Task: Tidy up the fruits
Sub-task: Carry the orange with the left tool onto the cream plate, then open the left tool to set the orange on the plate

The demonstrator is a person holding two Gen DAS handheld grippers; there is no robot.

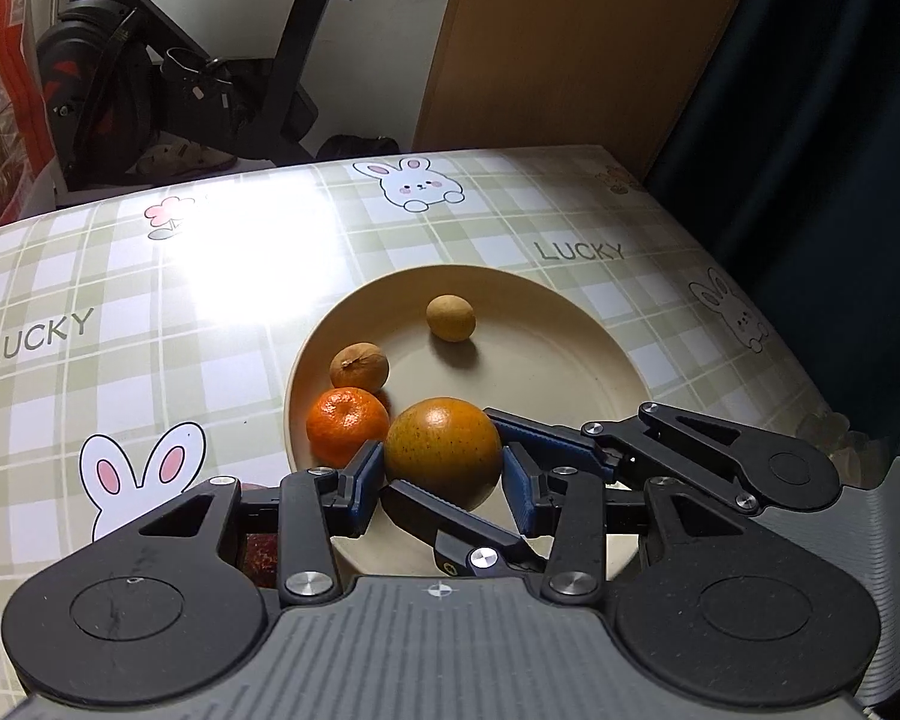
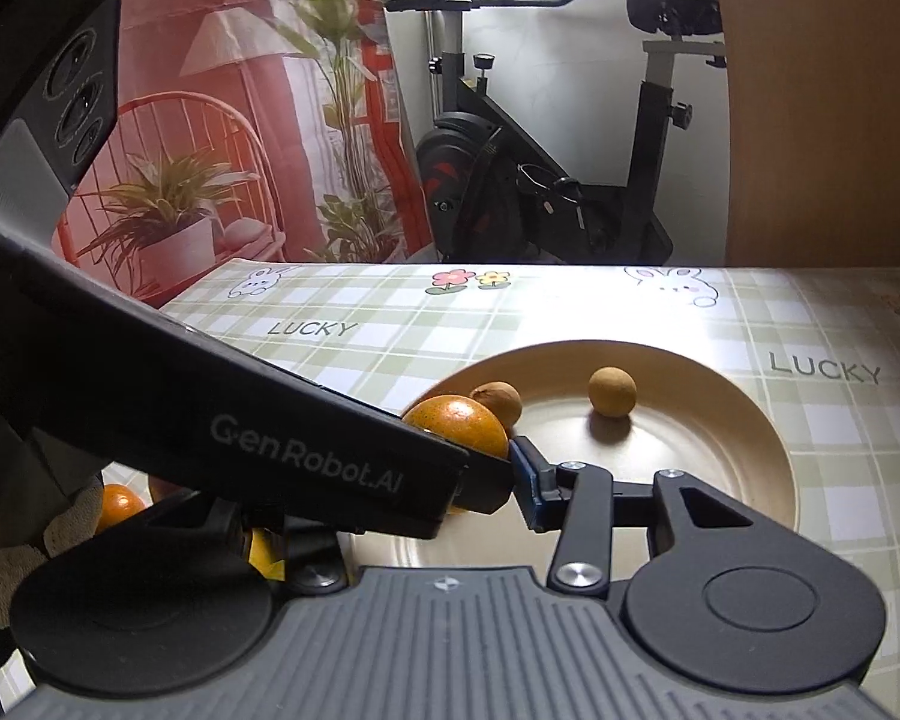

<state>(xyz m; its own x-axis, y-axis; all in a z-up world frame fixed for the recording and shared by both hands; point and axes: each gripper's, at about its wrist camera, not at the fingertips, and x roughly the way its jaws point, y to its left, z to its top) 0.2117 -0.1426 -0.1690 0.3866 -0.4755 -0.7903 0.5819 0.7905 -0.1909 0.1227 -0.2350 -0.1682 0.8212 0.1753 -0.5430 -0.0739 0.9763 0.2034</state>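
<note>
A large orange (image 1: 444, 450) sits at the near edge of the cream plate (image 1: 570, 306). My left gripper (image 1: 444, 486) has its blue pads (image 1: 367, 480) pressed on the orange's left and right sides. The right gripper comes in from the right, one finger (image 1: 546, 441) behind the orange and the other (image 1: 444, 516) under its front. In the right wrist view only its right pad (image 2: 528, 483) shows, beside the orange (image 2: 456, 423); the left gripper's body (image 2: 306, 456) hides the other finger. A mandarin (image 1: 347, 425) and two small brown fruits (image 1: 358, 367) (image 1: 450, 317) also lie on the plate.
Another mandarin (image 2: 119, 504) lies off the plate at the near left, by a gloved hand (image 2: 18, 552). The checked tablecloth (image 1: 150, 300) stretches left and back. An exercise bike (image 2: 540, 180) stands beyond the far edge, and a dark curtain (image 1: 810, 120) hangs on the right.
</note>
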